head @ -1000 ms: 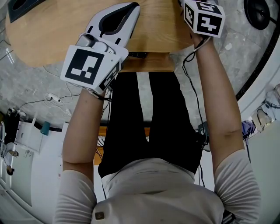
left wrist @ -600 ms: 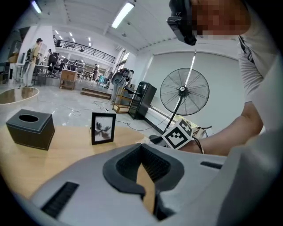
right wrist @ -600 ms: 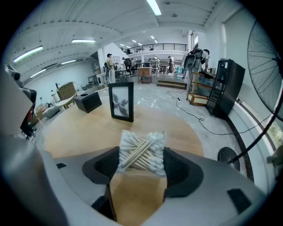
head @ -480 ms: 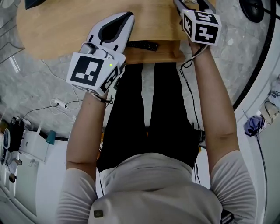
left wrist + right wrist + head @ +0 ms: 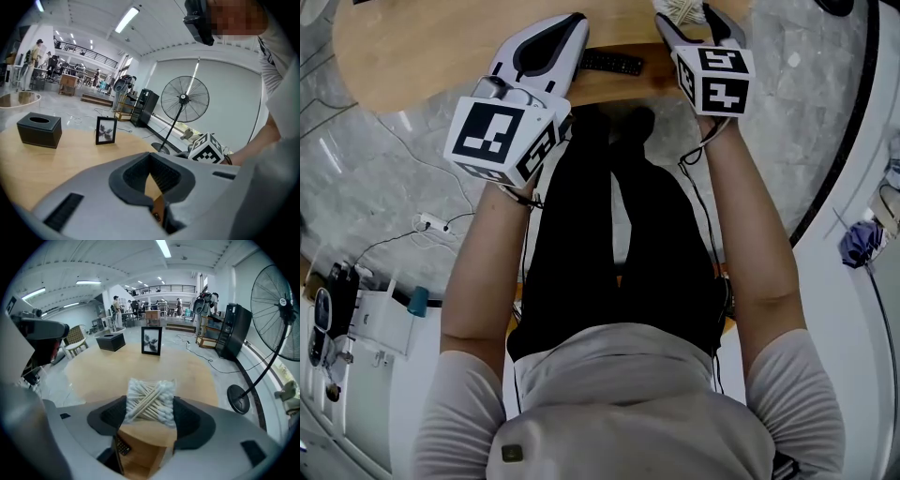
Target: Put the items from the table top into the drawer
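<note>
Now the right hand-held gripper has come back toward me. A second ago only its marker cube showed in the head view; its jaws and load are now in frame at the near edge of the tabletop.

Load: a pack of cotton swabs, clamped between the two pads and carried above the tabletop's edge. Directly below it, the right gripper view shows the open drawer, with a black remote already lying inside.

Left hand-held gripper: jaws drawn together, only a thin wedge of light between the pads, nothing in them. It has hardly shifted and rests over the tabletop left of the drawer.

Less of the drawer shows in the head view than before; I cannot tell whether the drawer or my head moved.

Judgement: the swabs are in transit, lined up for lowering and release into the drawer. A picture frame and a dark tissue box stand far back on the tabletop, so the task looks well short of done.
</note>
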A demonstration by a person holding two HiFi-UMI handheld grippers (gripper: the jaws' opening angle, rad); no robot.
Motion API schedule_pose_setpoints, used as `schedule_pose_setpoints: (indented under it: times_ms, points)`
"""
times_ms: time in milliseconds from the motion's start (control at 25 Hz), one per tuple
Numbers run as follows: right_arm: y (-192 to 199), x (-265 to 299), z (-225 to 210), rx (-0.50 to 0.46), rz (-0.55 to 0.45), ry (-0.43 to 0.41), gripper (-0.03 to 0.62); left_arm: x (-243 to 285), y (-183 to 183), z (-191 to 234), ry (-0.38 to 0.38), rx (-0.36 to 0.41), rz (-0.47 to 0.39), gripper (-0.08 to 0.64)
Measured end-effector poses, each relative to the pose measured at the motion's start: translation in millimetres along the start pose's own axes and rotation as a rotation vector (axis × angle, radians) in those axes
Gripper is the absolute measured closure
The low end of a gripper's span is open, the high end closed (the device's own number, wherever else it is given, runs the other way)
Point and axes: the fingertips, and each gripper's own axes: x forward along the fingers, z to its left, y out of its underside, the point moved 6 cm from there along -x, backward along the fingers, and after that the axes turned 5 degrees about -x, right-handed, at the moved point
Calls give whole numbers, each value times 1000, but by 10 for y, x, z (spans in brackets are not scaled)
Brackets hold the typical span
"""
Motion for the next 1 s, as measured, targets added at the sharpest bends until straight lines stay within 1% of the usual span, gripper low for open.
schedule_pose_setpoints:
  times_ms: [240, 440, 560, 760, 1000]
  points:
    - [553, 19, 330, 14, 12, -53, 275, -73, 440, -131, -19, -5, 6, 551]
    - [1005, 76, 494, 17, 30, -91, 275, -81, 888, -259, -38, -29, 22, 551]
    - [1220, 120, 568, 11, 39, -104, 275, -115, 1124, -267, -50, -46, 30, 551]
    - [1406, 243, 636, 12, 43, -112, 275, -129, 1364, -230, -73, -62, 30, 551]
    - [1461, 270, 655, 19, 33, -122, 274, -144, 1455, -331, -60, -54, 31, 551]
